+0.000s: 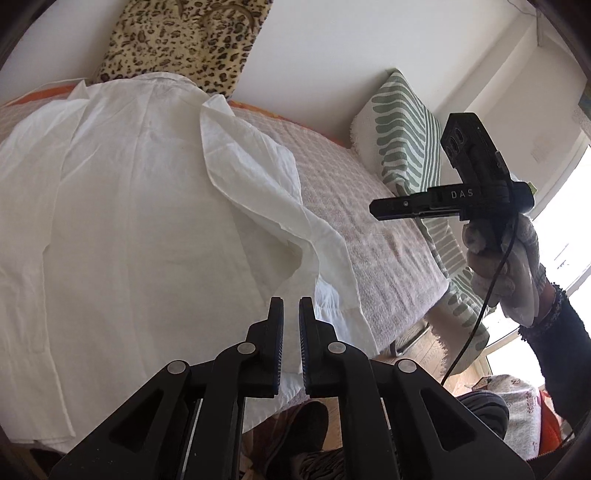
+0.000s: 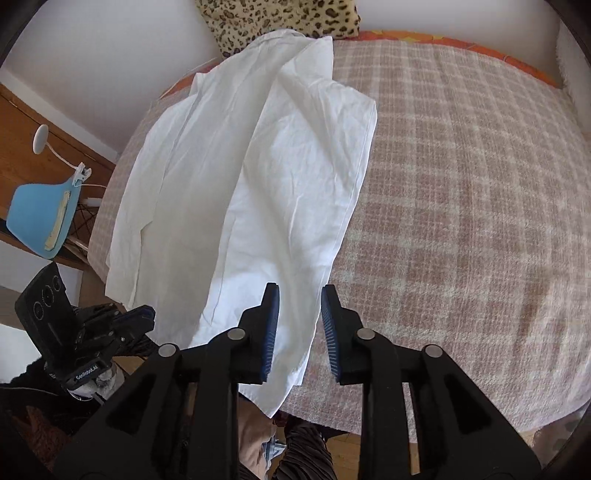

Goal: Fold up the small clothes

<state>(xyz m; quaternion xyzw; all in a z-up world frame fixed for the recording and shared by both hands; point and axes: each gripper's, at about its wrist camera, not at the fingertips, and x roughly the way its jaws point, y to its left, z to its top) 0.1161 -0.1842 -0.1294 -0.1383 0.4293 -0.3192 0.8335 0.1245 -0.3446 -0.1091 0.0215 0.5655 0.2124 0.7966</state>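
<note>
**A:** where's the shirt at right now? and are you holding it?

**B:** nope, holding nothing. The white shirt [image 2: 236, 177] is lying spread out on the bed [image 2: 461, 206], on the checked blanket, with one side folded over onto itself. Its collar end points at the leopard pillow [image 2: 280, 22] by the wall, and the hem hangs a bit over the bed's near edge.

**A:** tongs?

**B:** my left tongs [image 1: 291, 314] are nearly closed, just a thin gap between the pads, nothing in it. They're hanging above the shirt's near corner, not touching. My right tongs [image 2: 299, 299] are clearly apart, empty too, up over the shirt's folded edge.

**A:** anything else near the shirt?

**B:** a green striped pillow [image 1: 402, 129] past the shirt on the bed's far side, and a blue chair [image 2: 40, 218] off beyond the bed.
</note>
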